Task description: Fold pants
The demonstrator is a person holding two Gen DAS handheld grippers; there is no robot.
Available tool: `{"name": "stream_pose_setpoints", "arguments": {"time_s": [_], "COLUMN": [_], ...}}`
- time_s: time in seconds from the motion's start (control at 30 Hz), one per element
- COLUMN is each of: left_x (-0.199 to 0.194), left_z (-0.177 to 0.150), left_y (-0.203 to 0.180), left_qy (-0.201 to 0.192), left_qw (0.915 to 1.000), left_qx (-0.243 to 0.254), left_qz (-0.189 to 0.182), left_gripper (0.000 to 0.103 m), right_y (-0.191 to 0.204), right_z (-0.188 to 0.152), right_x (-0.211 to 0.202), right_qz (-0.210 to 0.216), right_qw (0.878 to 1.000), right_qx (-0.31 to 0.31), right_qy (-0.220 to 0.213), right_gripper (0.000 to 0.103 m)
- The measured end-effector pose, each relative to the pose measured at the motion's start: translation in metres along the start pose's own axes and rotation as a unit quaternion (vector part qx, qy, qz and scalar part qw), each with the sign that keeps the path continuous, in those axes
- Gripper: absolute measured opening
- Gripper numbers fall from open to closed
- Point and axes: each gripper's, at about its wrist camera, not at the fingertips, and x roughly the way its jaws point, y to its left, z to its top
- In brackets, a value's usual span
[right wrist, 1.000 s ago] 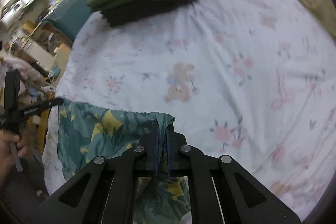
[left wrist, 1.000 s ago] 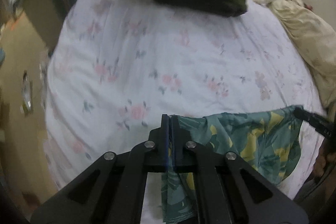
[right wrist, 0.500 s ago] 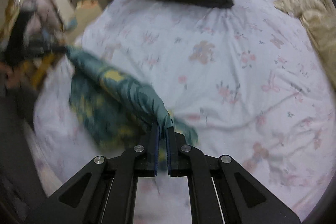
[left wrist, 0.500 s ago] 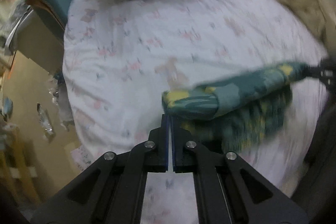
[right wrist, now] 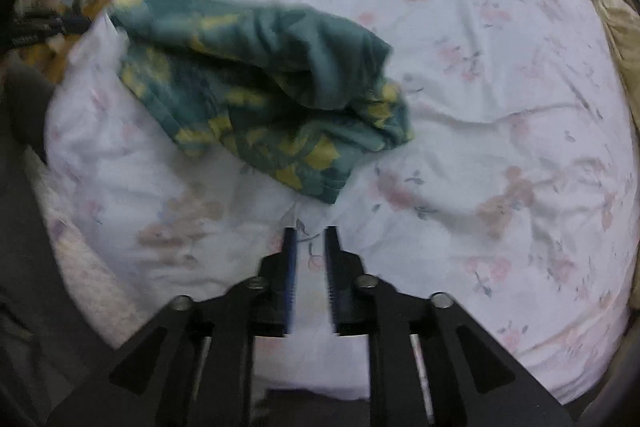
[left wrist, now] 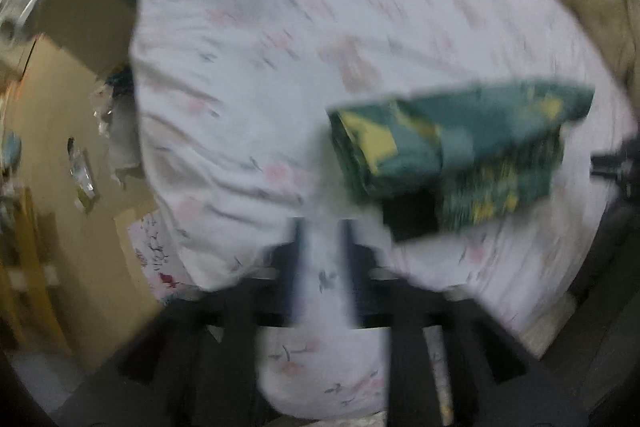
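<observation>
Both claws empty, green-and-yellow leaf-print cloth pants (right wrist: 264, 95) lying loosely doubled on the white floral bedsheet (right wrist: 500, 99)

The right claw (right wrist: 310, 259) has its jaws parted with only sheet between them, the pants just ahead and to its left; the left claw (left wrist: 320, 255), blurred, is likewise spread and empty, the pants (left wrist: 460, 155) ahead to its right. The upper layer sits humped and skewed over the lower, so the fold may slump open or set crooked; pinching only one layer next would drag it undone
</observation>
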Motion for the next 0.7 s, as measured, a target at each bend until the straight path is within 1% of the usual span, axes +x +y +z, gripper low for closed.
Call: {"name": "stream_pose_setpoints", "arguments": {"time_s": [0.03,0.07,0.1,0.17,0.2,0.3,0.33,0.37,0.4,0.43,0.47,0.5,0.53,0.6,0.63,0.7], "left_x": [-0.003,-0.003,0.000,0.010,0.017,0.040,0.049,0.053,0.056,0.057,0.056,0.054,0.053,0.055,0.058,0.066], "left_z": [0.004,0.008,0.013,0.024,0.030,0.043,0.047,0.050,0.054,0.058,0.060,0.063,0.067,0.071,0.074,0.077], "left_y": [0.008,0.014,0.018,0.020,0.019,0.017,0.016,0.019,0.021,0.023,0.023,0.022,0.020,0.019,0.019,0.016], "left_qy": [-0.015,-0.023,-0.022,-0.013,-0.011,0.002,0.012,0.014,0.015,0.016,0.012,0.010,0.013,0.019,0.024,0.048], "left_qw": [0.9993,0.9976,0.9950,0.9869,0.9826,0.9768,0.9735,0.9695,0.9650,0.9602,0.9593,0.9603,0.9628,0.9637,0.9630,0.9598], "left_qx": [-0.032,-0.058,-0.085,-0.136,-0.162,-0.192,-0.211,-0.228,-0.243,-0.256,-0.257,-0.252,-0.242,-0.234,-0.235,-0.241], "left_qz": [-0.013,-0.028,-0.048,-0.086,-0.092,-0.094,-0.086,-0.088,-0.097,-0.110,-0.117,-0.119,-0.119,-0.127,-0.130,-0.136], "left_gripper": [0.055,0.056,0.056,0.056,0.056,0.056,0.056,0.056,0.056,0.056,0.056,0.056,0.056,0.056,0.056,0.056], "right_y": [-0.008,-0.021,-0.034,-0.058,-0.071,-0.102,-0.112,-0.117,-0.123,-0.130,-0.134,-0.136,-0.135,-0.131,-0.130,-0.131], "right_z": [0.001,0.003,0.005,0.012,0.016,0.030,0.039,0.046,0.055,0.067,0.075,0.084,0.093,0.108,0.112,0.118], "right_x": [-0.013,-0.028,-0.037,-0.041,-0.039,-0.028,-0.024,-0.022,-0.019,-0.014,-0.009,-0.003,0.003,0.014,0.023,0.040], "right_qz": [0.008,0.018,0.037,0.082,0.102,0.148,0.146,0.140,0.133,0.131,0.131,0.126,0.114,0.085,0.083,0.100], "right_qw": [0.999,0.996,0.989,0.971,0.959,0.917,0.906,0.900,0.897,0.899,0.903,0.911,0.922,0.945,0.951,0.954], "right_qx": [0.021,0.062,0.107,0.183,0.230,0.340,0.368,0.385,0.395,0.395,0.389,0.376,0.353,0.306,0.288,0.274], "right_qy": [-0.027,-0.068,-0.100,-0.127,-0.134,-0.149,-0.150,-0.152,-0.147,-0.135,-0.124,-0.116,-0.106,-0.082,-0.077,-0.062], "right_gripper": [0.051,0.063,0.075,0.076,0.076,0.076,0.076,0.076,0.076,0.076,0.076,0.076,0.076,0.076,0.076,0.075]}}
